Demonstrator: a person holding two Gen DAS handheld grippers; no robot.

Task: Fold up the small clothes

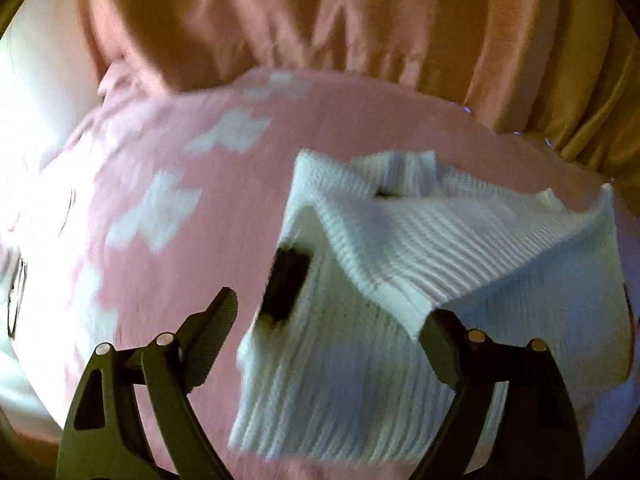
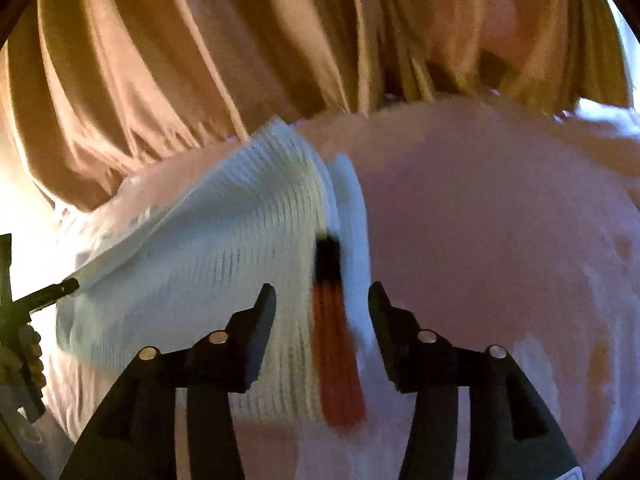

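A white ribbed knit garment (image 1: 400, 248) lies partly folded on a pink blanket (image 1: 168, 160), with a black patch (image 1: 286, 284) near its left edge. My left gripper (image 1: 330, 312) hovers over its near part, jaws wide open; the folded flap's hem drapes over the tip of the right finger (image 1: 444, 336). In the right wrist view the same garment (image 2: 200, 248) shows a black and red stripe (image 2: 334, 344) along its edge. My right gripper (image 2: 322, 292) is open, with that striped edge between its fingers and neither pad pressing on it. A left gripper finger (image 2: 56, 291) touches the garment's far left corner.
Orange-brown draped fabric (image 1: 320, 20) hangs in folds behind the blanket, also filling the top of the right wrist view (image 2: 200, 60). The blanket carries white blocky patterns (image 1: 160, 212). Bright white light washes out the left edge (image 1: 32, 100).
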